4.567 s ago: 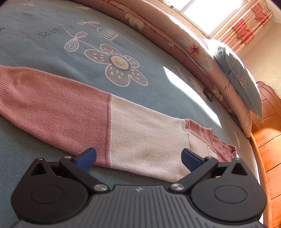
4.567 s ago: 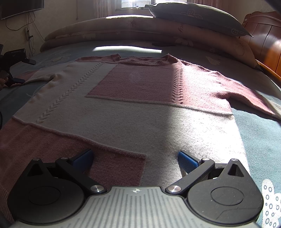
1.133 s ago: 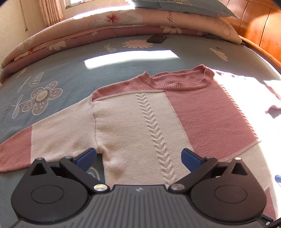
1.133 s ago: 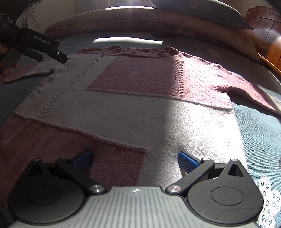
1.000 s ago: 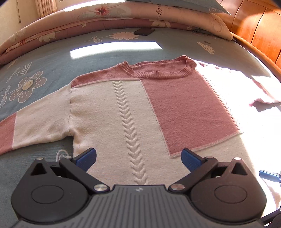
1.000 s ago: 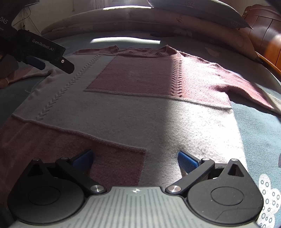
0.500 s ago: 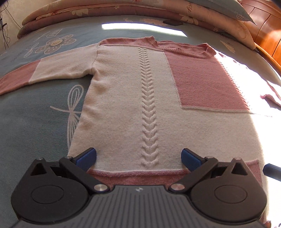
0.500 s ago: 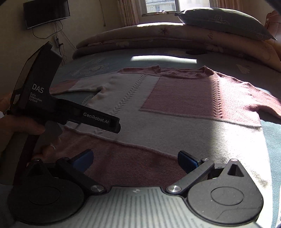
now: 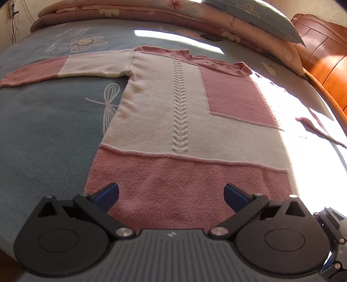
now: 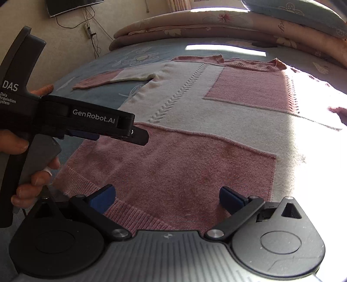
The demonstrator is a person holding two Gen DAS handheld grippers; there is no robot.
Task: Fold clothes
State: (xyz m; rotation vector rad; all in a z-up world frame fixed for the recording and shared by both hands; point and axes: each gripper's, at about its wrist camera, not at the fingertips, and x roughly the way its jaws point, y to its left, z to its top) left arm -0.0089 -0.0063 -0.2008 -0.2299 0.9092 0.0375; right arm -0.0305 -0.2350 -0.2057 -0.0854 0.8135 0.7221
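Sweater (image 9: 186,121) flat, right view adds hand (image 10: 26,164)

Sweater (image 9: 190,121): knitted cloth, fuzzy matt nap, pink and cream blocks; raised cable braid down the cream panel; ribbed knit at neckline and hem (image 10: 134,214). Bedspread (image 9: 43,134): blue-grey woven cloth, matt, fine rough texture, printed white flowers. Folded quilt (image 9: 121,10): soft floral cloth, smooth, matt. Pillow (image 9: 256,15): blue-grey cloth, smooth. Headboard (image 9: 325,56): orange-brown wood, glossy varnish. Left gripper (image 9: 171,194): matt black plastic arms and discs; ridged grey plastic body; bright metal pivot pins; blue pads (image 9: 108,194), smooth, slight sheen. Right gripper (image 10: 166,198): same matt black plastic, ribbed grey body, metal pins; fine scratches on the disc.
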